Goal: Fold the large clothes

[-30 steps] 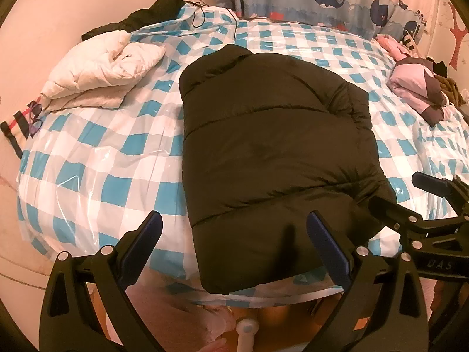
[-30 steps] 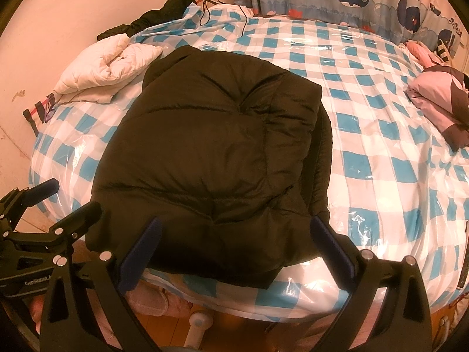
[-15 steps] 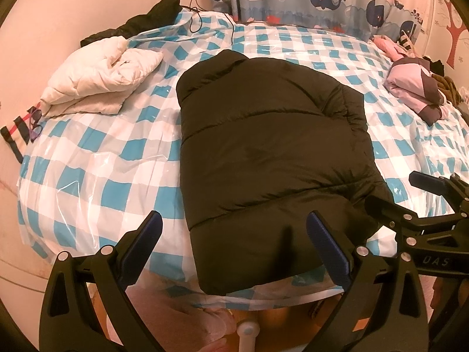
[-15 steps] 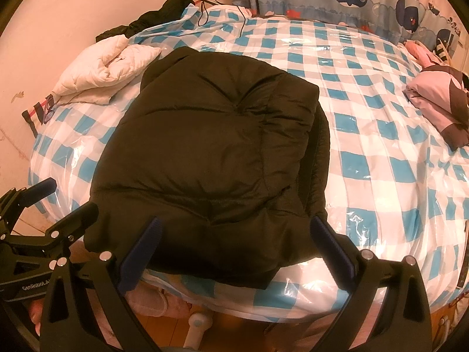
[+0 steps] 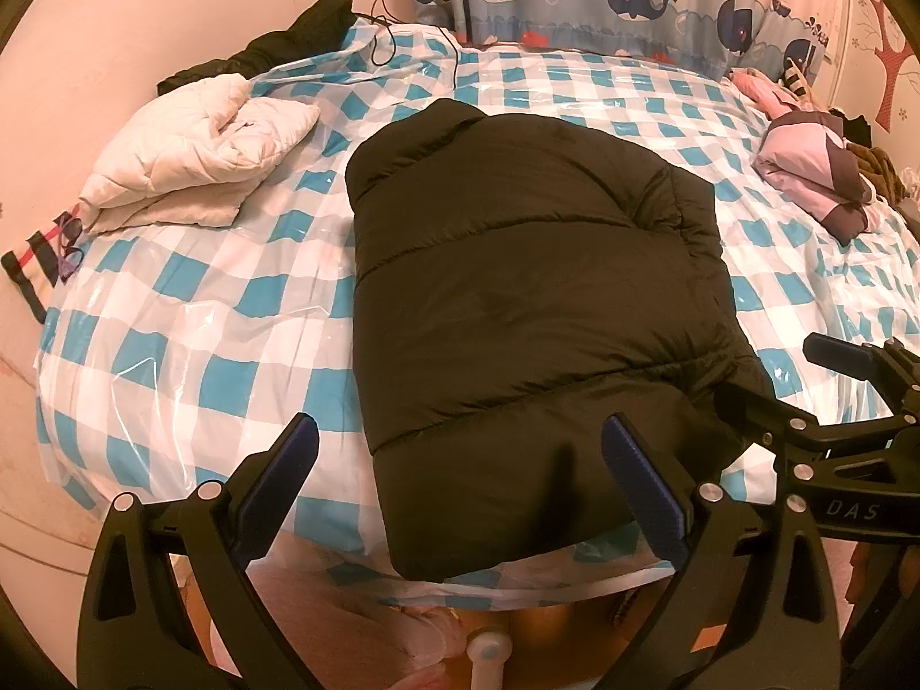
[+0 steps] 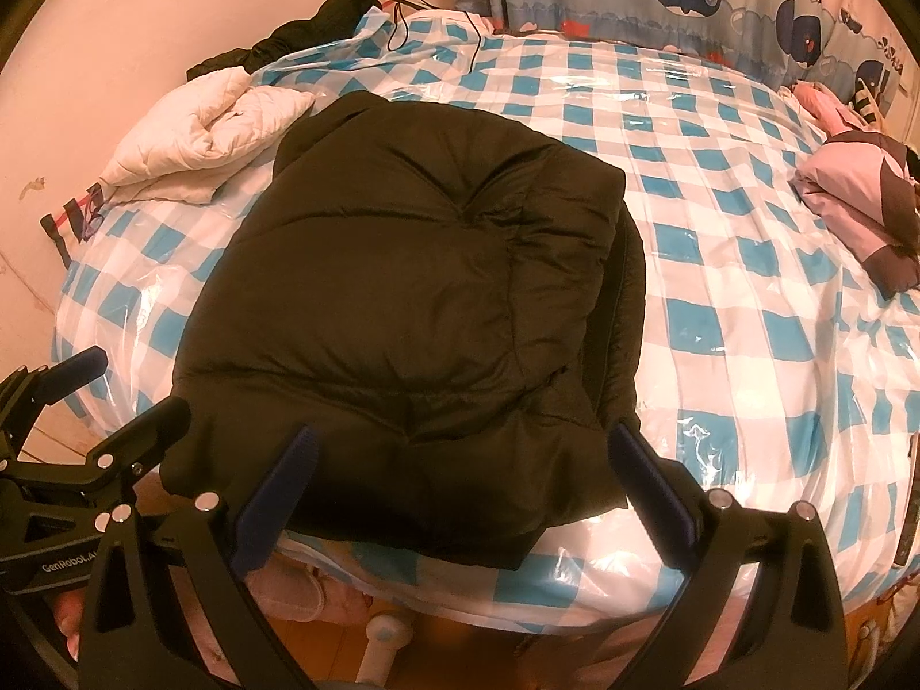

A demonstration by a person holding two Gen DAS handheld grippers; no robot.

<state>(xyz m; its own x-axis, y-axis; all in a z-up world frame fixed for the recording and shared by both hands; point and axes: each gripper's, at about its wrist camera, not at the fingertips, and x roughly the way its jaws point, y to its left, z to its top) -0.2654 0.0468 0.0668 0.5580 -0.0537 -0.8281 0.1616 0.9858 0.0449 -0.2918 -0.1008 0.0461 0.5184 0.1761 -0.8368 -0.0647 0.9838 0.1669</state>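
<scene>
On the checkered bed (image 5: 190, 310), near its front edge, the folded black puffer jacket (image 5: 517, 299) lies flat. Your left gripper (image 5: 460, 477) and right gripper (image 6: 460, 477) hover before it, jaws spread wide, gripping nothing. White jacket (image 5: 190, 167) folded far left.

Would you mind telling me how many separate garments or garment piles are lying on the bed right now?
4: dark puffer jacket in the middle, white quilted coat at left, black garment at the far-left edge, pink pile at right. That pile may hold several pieces.
</scene>
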